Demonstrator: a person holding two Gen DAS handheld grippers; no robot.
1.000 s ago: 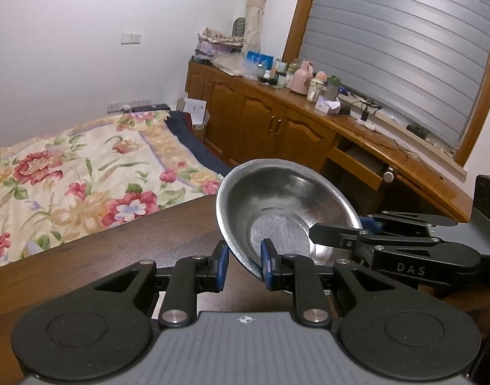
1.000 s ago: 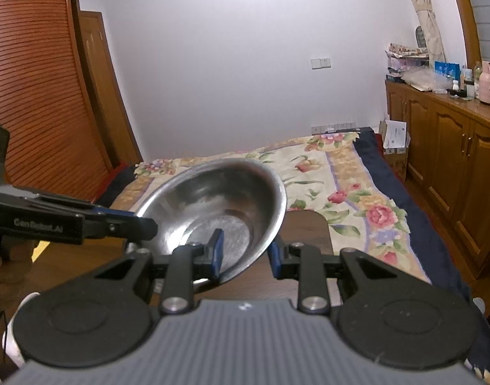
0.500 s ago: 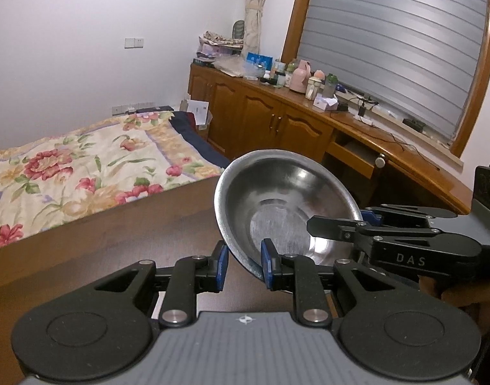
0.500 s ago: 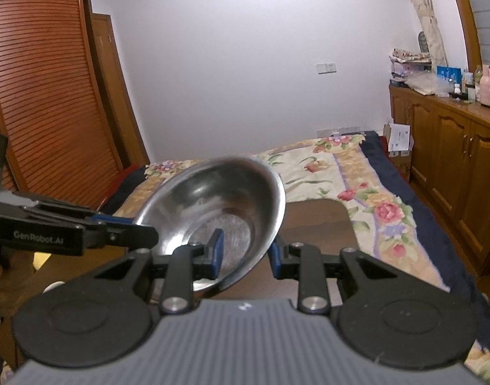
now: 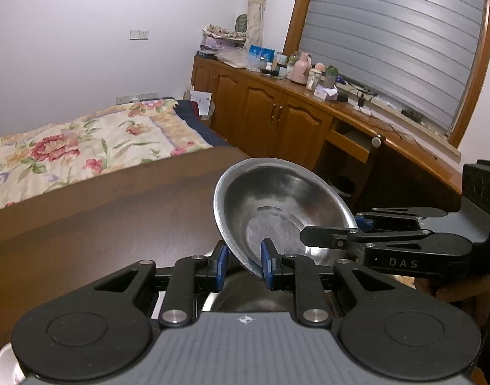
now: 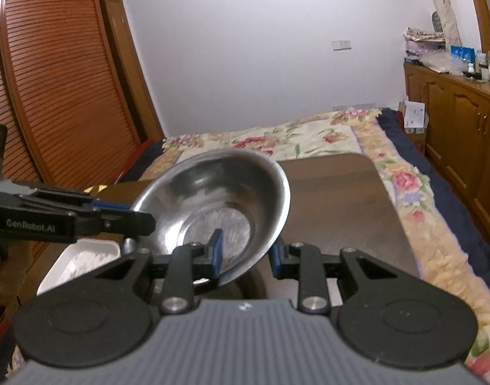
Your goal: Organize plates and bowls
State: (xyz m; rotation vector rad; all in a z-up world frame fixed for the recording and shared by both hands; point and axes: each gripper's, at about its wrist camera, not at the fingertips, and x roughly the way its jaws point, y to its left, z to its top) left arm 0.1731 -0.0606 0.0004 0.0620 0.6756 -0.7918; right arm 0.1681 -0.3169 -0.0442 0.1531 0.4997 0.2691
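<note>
Steel bowl (image 5: 277, 211) carried over the table (image 5: 100, 240), both grippers pinching its rim.
Left gripper (image 5: 243, 264) and right gripper (image 6: 246, 258) clamp opposite edges; next, probably lowering it level onto another bowl (image 5: 245, 300) dimly visible below.

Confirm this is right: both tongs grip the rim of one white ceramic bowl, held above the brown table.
Wrong on the material: the bowl is shiny metal, not white ceramic, as the left wrist view shows. Both the left tongs and the right tongs do grip its rim above the brown table.

Two close wrist views, facing forward-down, sharing the steel bowl (image 5: 277, 205) and bed (image 6: 309, 134).
</note>
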